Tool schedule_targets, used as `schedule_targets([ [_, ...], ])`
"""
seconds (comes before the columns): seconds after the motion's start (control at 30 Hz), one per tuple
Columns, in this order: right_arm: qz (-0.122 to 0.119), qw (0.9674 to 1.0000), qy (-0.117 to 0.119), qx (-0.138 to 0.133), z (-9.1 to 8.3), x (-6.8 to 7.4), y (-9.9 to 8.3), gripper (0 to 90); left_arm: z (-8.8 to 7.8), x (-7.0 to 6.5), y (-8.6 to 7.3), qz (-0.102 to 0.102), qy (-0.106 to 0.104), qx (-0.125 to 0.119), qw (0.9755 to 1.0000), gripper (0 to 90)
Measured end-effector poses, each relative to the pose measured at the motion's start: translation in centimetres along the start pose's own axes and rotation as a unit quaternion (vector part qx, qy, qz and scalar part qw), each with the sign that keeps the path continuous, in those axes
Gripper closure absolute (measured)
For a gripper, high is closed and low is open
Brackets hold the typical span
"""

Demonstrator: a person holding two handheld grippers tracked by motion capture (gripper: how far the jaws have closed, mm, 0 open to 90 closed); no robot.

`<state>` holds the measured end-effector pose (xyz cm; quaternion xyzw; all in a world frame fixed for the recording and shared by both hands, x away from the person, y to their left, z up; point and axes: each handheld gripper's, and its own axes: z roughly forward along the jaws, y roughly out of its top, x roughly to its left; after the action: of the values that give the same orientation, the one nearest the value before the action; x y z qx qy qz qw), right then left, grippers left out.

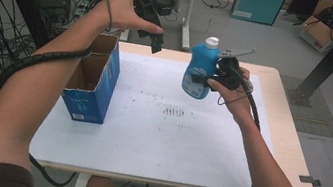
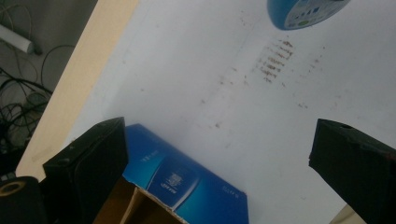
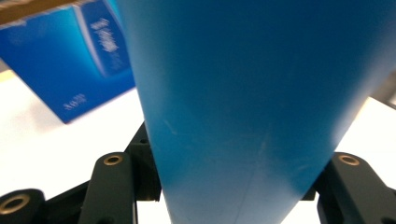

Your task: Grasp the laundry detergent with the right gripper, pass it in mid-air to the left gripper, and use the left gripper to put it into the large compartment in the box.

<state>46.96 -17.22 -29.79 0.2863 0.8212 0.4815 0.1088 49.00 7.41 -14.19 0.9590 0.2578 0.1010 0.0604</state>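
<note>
High view, left to right. Open blue carton [image 1: 91, 81] stands at 9 o'clock on the white-topped desk [image 1: 156, 142]. Left tongs [image 1: 155, 38] hang above the carton's far side at 11 o'clock, jaws spread wide with nothing between them. Blue bottle [image 1: 200, 68] with white cap is lifted clear of the desk at 1 o'clock, upright, clamped at its body by the right tongs [image 1: 210, 77].

- My right tool [image 1: 207, 77] holds the bottle [image 1: 200, 68] above the tabletop [image 1: 157, 137].
- The open box [image 1: 92, 79] stands on the tabletop, well to that tool's left.
- My left tool [image 1: 155, 38] hangs above and just behind the box.
</note>
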Motion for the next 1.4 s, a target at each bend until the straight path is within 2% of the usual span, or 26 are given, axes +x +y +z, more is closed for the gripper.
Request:
schedule_targets([
  [0.1,-0.014,0.9997,0.022,-0.001,1.3,0.8,1.2,43.2,-0.3,-0.1,-0.4,0.020,-0.004,-0.008,0.9998,5.0],
  [0.13,-0.014,0.9997,0.022,-0.001,1.3,0.8,1.2,43.2,-0.3,-0.1,-0.4,0.020,-0.004,-0.008,0.9998,4.9],
  [0.17,-0.022,0.9992,0.033,0.002,2.2,1.3,1.9,43.2,-0.6,-0.2,-0.5,0.032,-0.007,-0.011,0.9994,5.0],
  [0.2,-0.022,0.9992,0.033,0.002,2.2,1.3,1.9,43.2,-0.6,-0.2,-0.5,0.032,-0.007,-0.011,0.9994,5.0],
  [0.23,-0.036,0.9983,0.046,0.003,3.0,2.0,2.4,43.2,-0.8,-0.2,-0.7,0.043,-0.011,-0.016,0.9989,4.9],
  [0.27,-0.039,0.9979,0.052,0.005,3.5,2.3,2.6,43.1,-0.8,-0.2,-0.8,0.048,-0.011,-0.017,0.9986,4.8],
  [0.33,-0.044,0.9972,0.059,0.005,3.9,2.5,2.8,43.1,-0.8,-0.3,-1.0,0.051,-0.012,-0.019,0.9984,4.8],
  [0.37,-0.052,0.9960,0.073,0.008,4.7,3.1,3.0,43.1,-0.9,-0.3,-1.1,0.053,-0.018,-0.017,0.9983,4.7],
  [0.5,-0.065,0.9940,0.086,0.018,5.8,3.8,3.3,43.1,-0.9,-0.4,-1.5,0.068,-0.025,-0.018,0.9972,4.7],
  [0.6,-0.080,0.9906,0.109,0.020,7.0,4.6,3.3,43.1,-0.7,-0.4,-1.9,0.083,-0.027,-0.018,0.9960,4.6],
  [0.67,-0.084,0.9898,0.113,0.021,7.3,4.7,3.4,43.1,-0.7,-0.4,-2.1,0.090,-0.030,-0.019,0.9953,4.6],
  [0.73,-0.094,0.9874,0.125,0.025,7.8,5.1,3.4,43.1,-0.6,-0.4,-2.4,0.100,-0.036,-0.022,0.9941,4.6],
  [0.8,-0.101,0.9845,0.141,0.025,8.5,5.6,3.4,43.1,-0.2,-0.6,-2.8,0.105,-0.048,-0.015,0.9932,4.6],
  [0.83,-0.101,0.9845,0.141,0.025,8.5,5.6,3.4,43.1,-0.2,-0.6,-2.8,0.105,-0.048,-0.015,0.9932,4.7],
  [0.87,-0.108,0.9825,0.150,0.024,9.0,6.0,3.5,43.0,0.3,-0.8,-3.0,0.110,-0.056,-0.011,0.9923,4.8],
  [0.9,-0.108,0.9825,0.150,0.024,9.0,6.0,3.5,43.0,0.3,-0.8,-3.0,0.110,-0.056,-0.011,0.9923,4.8],
  [1.03,-0.123,0.9781,0.167,0.019,9.9,6.9,3.5,43.0,1.0,-1.2,-3.4,0.119,-0.068,-0.004,0.9905,4.8],
  [1.13,-0.134,0.9741,0.182,0.017,10.4,7.4,3.4,43.0,1.4,-1.4,-3.5,0.118,-0.072,0.002,0.9903,4.7],
  [1.17,-0.137,0.9726,0.187,0.015,10.6,7.7,3.4,43.0,1.4,-1.3,-3.5,0.130,-0.069,0.010,0.9890,4.7],
  [1.2,-0.137,0.9726,0.187,0.015,10.6,7.7,3.4,43.0,1.5,-1.3,-3.5,0.134,-0.070,0.014,0.9885,4.7],
  [1.23,-0.141,0.9715,0.190,0.014,10.8,7.8,3.3,43.0,1.7,-1.5,-3.6,0.124,-0.074,0.006,0.9895,4.6],
  [1.27,-0.146,0.9709,0.190,0.012,10.9,8.0,3.4,43.0,1.8,-1.6,-3.6,0.124,-0.077,0.008,0.9892,4.5],
  [1.3,-0.150,0.9700,0.191,0.008,10.9,8.2,3.4,43.1,2.0,-1.6,-3.6,0.134,-0.080,0.015,0.9876,4.5],
  [1.37,-0.152,0.9693,0.193,0.006,10.9,8.3,3.5,43.1,2.0,-1.7,-3.6,0.138,-0.079,0.017,0.9871,4.6],
  [1.4,-0.153,0.9683,0.198,0.000,10.8,8.5,3.6,43.1,2.1,-1.9,-3.6,0.129,-0.082,0.011,0.9882,4.5],
])
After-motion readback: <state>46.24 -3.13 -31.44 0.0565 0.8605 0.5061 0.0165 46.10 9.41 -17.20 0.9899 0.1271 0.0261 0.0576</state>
